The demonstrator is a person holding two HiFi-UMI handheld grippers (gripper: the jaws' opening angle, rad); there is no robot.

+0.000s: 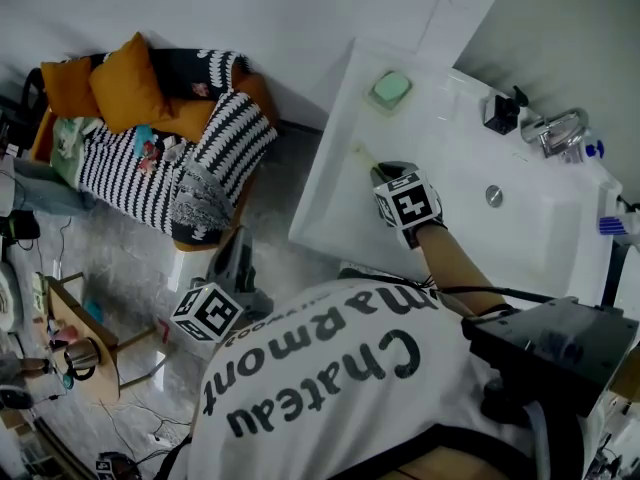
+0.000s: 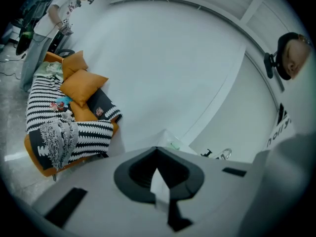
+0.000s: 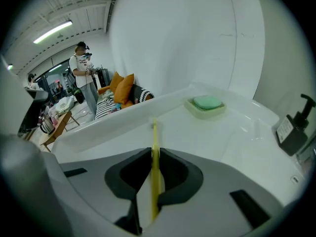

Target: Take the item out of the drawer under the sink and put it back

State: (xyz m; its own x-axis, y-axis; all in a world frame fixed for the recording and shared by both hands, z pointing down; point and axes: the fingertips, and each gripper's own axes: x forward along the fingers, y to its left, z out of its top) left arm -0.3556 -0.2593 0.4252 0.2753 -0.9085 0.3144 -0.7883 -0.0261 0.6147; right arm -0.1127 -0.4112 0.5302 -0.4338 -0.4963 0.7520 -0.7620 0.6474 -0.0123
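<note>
A thin yellow item [image 3: 155, 181] held over the white sink [image 3: 113, 125]

The yellow item is long, flat and very thin, so from its edge it looks like a stick. It stands on its edge, pinched tight between the two dark jaws of the right gripper [image 3: 154, 154]. Its far end pokes out past them, over the flat left part of the sink near the rim. In the head view it shows only as a short pale yellow line [image 1: 364, 154].
</note>
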